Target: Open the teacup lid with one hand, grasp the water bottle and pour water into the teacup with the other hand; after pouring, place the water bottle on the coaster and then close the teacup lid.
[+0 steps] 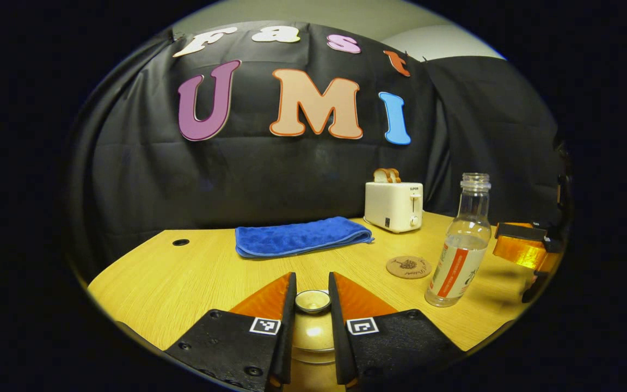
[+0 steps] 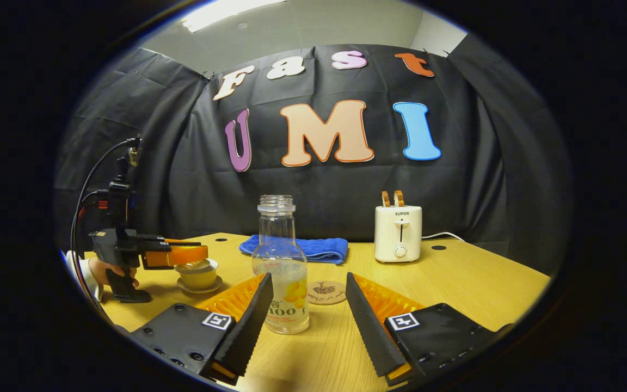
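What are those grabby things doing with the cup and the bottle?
A person holds tongs in each hand at a wooden table. The left tongs sit around the knob of the teacup lid, which is on the teacup; whether they press it is unclear. The right tongs are open, and the water bottle, cap off, stands upright between them, ungripped. The coaster lies bare behind the bottle. A blue towel and a toaster are at the back.

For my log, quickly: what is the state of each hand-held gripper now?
Left hand-held gripper: closed on the teacup lid.
Right hand-held gripper: open, holding nothing.
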The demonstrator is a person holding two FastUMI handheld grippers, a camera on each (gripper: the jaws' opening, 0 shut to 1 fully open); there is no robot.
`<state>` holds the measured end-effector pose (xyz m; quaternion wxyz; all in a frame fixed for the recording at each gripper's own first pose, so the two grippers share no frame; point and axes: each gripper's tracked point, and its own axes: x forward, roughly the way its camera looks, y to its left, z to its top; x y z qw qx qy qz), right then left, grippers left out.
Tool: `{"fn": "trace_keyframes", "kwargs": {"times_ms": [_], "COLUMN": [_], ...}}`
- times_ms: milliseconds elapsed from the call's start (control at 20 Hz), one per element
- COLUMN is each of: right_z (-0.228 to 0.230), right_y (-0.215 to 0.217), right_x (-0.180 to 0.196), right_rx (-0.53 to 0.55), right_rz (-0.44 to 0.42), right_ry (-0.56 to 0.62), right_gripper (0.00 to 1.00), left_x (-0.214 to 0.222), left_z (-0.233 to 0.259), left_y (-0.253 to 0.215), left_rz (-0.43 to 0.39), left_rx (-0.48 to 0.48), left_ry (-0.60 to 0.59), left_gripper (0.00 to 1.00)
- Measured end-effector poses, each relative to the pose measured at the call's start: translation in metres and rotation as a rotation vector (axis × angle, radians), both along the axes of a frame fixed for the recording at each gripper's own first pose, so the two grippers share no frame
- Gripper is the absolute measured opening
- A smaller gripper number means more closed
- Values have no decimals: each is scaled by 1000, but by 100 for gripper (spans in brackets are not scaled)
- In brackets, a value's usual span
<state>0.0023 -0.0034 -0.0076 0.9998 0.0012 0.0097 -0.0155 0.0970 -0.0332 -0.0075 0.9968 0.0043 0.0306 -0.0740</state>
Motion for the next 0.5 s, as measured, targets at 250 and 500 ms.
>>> {"fn": "trace_keyframes", "kwargs": {"times_ms": [250,500], "right_z": [-1,-1], "right_y": [9,14], "right_x": [1,8], "right_rx": [4,7], "right_rz": [56,93], "right_ry": [5,11], "right_gripper": [84,84], "left_x": [-7,-19], "left_z": [3,9], "left_y": [6,24], "left_rz": [21,67], "left_rx": [5,0], "left_ry": [-26,-72], "left_gripper": [30,29]}}
